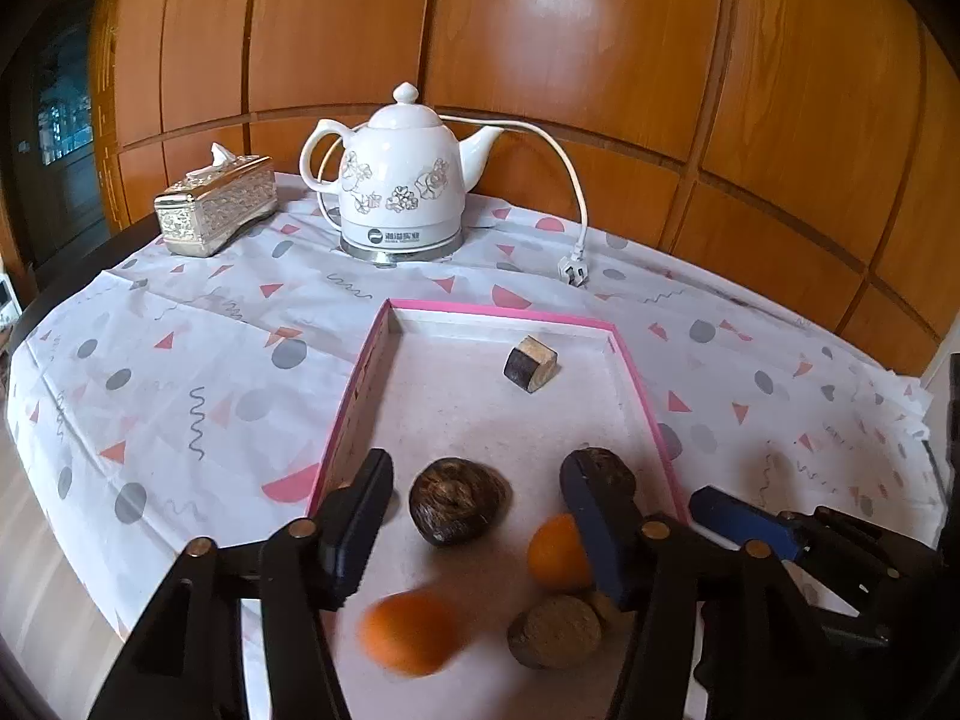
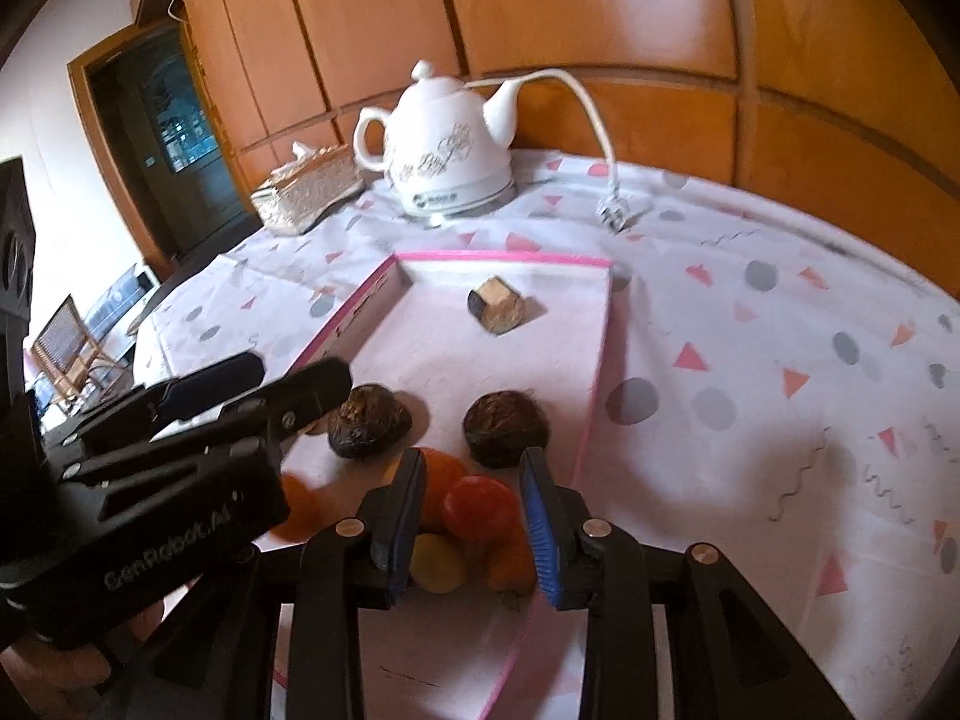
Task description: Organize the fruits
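A pink-rimmed tray point(image 1: 501, 313) point(image 2: 504, 256) holds the fruits. In the left wrist view my left gripper point(image 1: 477, 492) is open over the tray; a dark brown round fruit point(image 1: 459, 501) lies between its fingers, untouched. A blurred orange fruit point(image 1: 408, 633) lies below it, another orange point(image 1: 555, 552) by the right finger, and a brown nut-like fruit point(image 1: 555, 630) near it. A cut brown piece point(image 1: 531, 362) point(image 2: 498, 306) lies far in the tray. My right gripper point(image 2: 474, 480) is open around a red fruit point(image 2: 480, 507), with a yellow fruit point(image 2: 438, 561) and oranges point(image 2: 444, 471) beside it.
A white ceramic electric kettle point(image 1: 399, 180) point(image 2: 450, 150) with cord and plug point(image 1: 573, 270) stands at the table's back. A silver tissue box point(image 1: 216, 213) point(image 2: 309, 195) sits left of it. A patterned cloth point(image 1: 180, 360) covers the table. Wooden panelling is behind.
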Action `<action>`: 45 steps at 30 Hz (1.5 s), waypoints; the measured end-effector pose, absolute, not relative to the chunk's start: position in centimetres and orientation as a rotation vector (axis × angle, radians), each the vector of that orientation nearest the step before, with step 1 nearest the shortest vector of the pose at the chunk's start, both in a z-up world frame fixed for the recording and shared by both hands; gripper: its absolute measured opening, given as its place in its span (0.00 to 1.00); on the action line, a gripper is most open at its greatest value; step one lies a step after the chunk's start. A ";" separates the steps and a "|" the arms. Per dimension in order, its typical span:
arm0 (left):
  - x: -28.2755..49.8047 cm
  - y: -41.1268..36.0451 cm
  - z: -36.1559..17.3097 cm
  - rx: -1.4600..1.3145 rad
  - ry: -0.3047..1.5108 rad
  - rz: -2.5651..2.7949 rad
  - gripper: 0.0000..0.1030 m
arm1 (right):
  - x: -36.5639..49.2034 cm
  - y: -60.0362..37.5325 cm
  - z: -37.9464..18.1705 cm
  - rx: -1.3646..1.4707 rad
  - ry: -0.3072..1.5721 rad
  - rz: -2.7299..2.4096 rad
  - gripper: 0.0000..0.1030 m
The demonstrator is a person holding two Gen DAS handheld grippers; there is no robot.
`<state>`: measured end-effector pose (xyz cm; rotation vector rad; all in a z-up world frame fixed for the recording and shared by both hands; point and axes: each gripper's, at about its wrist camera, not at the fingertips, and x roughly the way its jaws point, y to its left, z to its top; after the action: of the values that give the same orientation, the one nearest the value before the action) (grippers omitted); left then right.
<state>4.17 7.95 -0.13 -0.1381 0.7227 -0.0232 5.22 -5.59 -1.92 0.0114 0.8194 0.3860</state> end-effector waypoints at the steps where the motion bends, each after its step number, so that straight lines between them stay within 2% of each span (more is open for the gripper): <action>1: 3.9 7.9 0.0 -0.139 0.717 -0.019 0.63 | 4.9 -5.7 -1.7 0.007 0.808 0.372 0.32; 7: 2.4 7.8 0.4 -0.141 0.705 -0.001 0.71 | 3.5 -5.8 -1.1 -0.035 0.753 0.280 0.34; 9: 1.9 7.8 0.5 -0.131 0.700 0.007 0.78 | 3.3 -5.9 -1.3 -0.036 0.754 0.260 0.35; 14: 0.6 7.9 0.6 -0.114 0.689 0.030 0.88 | 2.8 -6.3 -1.9 -0.022 0.771 0.225 0.35; 23: -0.3 7.8 0.5 -0.110 0.688 0.061 1.00 | 1.9 -6.3 -1.7 -0.026 0.760 0.214 0.35; 45: -1.2 8.1 1.4 -0.117 0.669 0.068 1.00 | 1.3 -5.8 -1.1 -0.049 0.747 0.222 0.35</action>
<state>-1.16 8.08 1.38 -0.1170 0.6694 0.0684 1.30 -5.76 -1.14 -0.0486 0.7472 0.2220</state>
